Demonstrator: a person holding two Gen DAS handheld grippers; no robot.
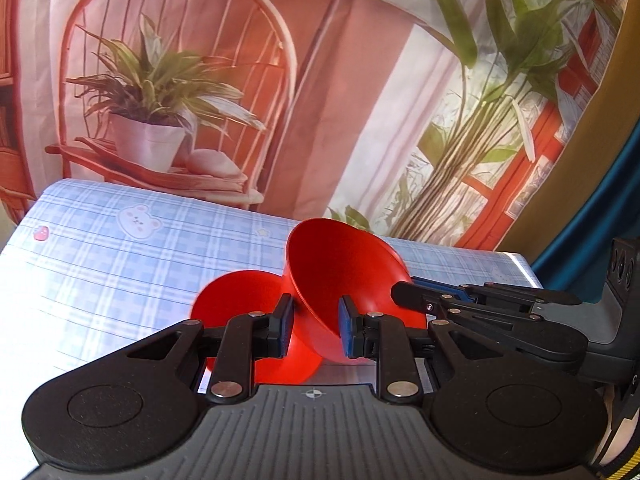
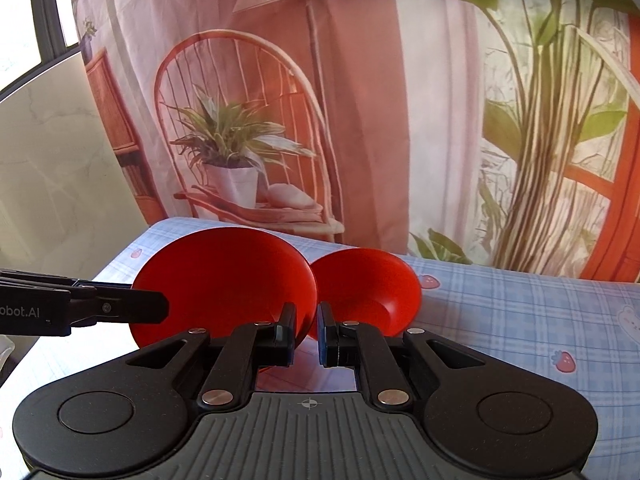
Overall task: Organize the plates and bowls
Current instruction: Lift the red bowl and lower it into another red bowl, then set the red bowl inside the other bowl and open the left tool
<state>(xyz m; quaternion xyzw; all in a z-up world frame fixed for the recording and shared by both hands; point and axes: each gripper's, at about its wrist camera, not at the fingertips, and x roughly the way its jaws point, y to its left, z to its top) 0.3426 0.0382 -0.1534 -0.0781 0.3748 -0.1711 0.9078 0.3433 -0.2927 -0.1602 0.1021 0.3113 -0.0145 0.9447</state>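
Two red bowls are held close together above the blue checked tablecloth (image 1: 100, 264). In the left wrist view my left gripper (image 1: 314, 332) is shut on the rim of the nearer red bowl (image 1: 240, 300). The second red bowl (image 1: 344, 264) is tilted on its side, and the right gripper's fingers (image 1: 420, 296) reach onto its rim from the right. In the right wrist view my right gripper (image 2: 307, 334) is shut on the rim of the smaller-looking red bowl (image 2: 368, 292). The other red bowl (image 2: 224, 280) sits to its left, with the left gripper's fingers (image 2: 132, 306) on its left rim.
The tablecloth (image 2: 520, 320) has bear and strawberry prints and covers the whole table. A printed backdrop of a chair, potted plant and window (image 1: 280, 80) hangs right behind the table's far edge. A pale wall and a window (image 2: 40, 120) are at the left.
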